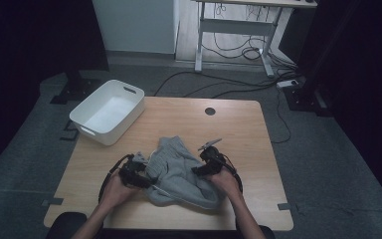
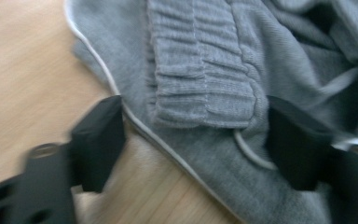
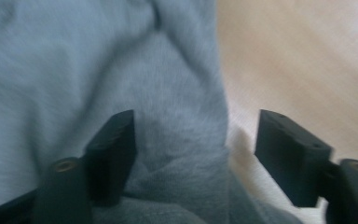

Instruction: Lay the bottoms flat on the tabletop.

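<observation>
On your wooden table (image 1: 189, 124) you have a white plastic bin (image 1: 108, 111) at the far left corner, with handle slots in its walls. A small round black hole (image 1: 210, 111) sits near the far edge of the tabletop. Behind the table you see a desk with a white metal frame (image 1: 234, 25), and black cables (image 1: 238, 87) lie on the grey floor (image 1: 328, 164).

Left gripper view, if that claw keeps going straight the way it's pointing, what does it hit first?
Most likely the ribbed elastic waistband of the crumpled grey knit garment. It lies straight ahead between the open jaws of the left claw, on the light wooden table. Depth is hard to judge.
</observation>
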Available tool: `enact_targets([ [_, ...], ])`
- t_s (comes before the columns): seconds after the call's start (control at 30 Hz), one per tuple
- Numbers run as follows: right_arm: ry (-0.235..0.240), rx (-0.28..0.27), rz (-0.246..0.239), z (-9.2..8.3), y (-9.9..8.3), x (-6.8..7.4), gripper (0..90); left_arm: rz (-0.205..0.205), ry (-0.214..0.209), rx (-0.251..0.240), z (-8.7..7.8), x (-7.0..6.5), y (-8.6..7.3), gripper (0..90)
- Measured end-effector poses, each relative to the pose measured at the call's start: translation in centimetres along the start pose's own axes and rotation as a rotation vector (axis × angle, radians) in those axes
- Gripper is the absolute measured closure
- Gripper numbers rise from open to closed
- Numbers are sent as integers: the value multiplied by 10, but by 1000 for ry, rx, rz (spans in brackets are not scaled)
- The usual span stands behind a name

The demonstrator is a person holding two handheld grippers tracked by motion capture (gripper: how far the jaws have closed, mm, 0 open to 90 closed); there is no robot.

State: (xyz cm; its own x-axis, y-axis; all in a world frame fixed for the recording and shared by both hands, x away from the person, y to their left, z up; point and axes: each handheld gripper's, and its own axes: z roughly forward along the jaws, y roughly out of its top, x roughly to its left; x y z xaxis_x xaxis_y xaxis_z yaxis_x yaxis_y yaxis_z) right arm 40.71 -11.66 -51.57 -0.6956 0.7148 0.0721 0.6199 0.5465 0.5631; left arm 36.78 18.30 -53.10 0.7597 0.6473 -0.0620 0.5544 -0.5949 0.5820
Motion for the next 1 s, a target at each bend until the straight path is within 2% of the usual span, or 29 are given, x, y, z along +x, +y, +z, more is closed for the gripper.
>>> enact_targets([
  [0.07,11,27,-28,7,-5,3,436,17,-3,-7,1,-2,3,424],
  [0.13,53,16,-30,7,-8,6,600,36,6,-1,1,-3,6,472],
  [0.2,70,18,-28,4,-9,8,787,66,26,-1,2,-5,11,508],
  [0.23,69,18,-30,2,-9,8,819,79,41,-7,2,-5,13,539],
  [0.33,58,-12,-14,-11,-10,7,835,81,46,-39,2,-4,25,589],
  [0.4,58,-55,9,-27,-10,3,838,90,42,-65,1,-4,37,595],
  [0.43,40,-80,16,-42,-9,0,838,94,39,-72,1,-5,42,599],
  [0.47,32,-96,16,-50,-8,-1,838,98,32,-85,1,-7,49,598],
  [0.57,10,-144,15,-81,-3,-4,838,104,-20,-130,0,-13,66,593],
  [0.6,-1,-157,14,-94,-1,-5,838,111,-38,-134,1,-16,71,588],
  [0.67,-27,-163,1,-107,0,-4,838,117,-60,-130,4,-21,75,560],
  [0.77,-33,-147,-1,-108,-4,-3,835,132,-76,-89,13,-27,74,515],
  [0.8,-33,-132,1,-103,-7,-4,835,137,-68,-80,16,-28,73,512],
  [0.87,-25,-119,15,-94,-14,-6,833,123,-74,-68,21,-26,69,498],
  [0.93,-11,-112,36,-85,-21,-11,829,113,-71,-70,22,-25,68,462],
  [1.0,-3,-102,48,-76,-27,-14,823,115,-74,-93,20,-25,68,459],
])
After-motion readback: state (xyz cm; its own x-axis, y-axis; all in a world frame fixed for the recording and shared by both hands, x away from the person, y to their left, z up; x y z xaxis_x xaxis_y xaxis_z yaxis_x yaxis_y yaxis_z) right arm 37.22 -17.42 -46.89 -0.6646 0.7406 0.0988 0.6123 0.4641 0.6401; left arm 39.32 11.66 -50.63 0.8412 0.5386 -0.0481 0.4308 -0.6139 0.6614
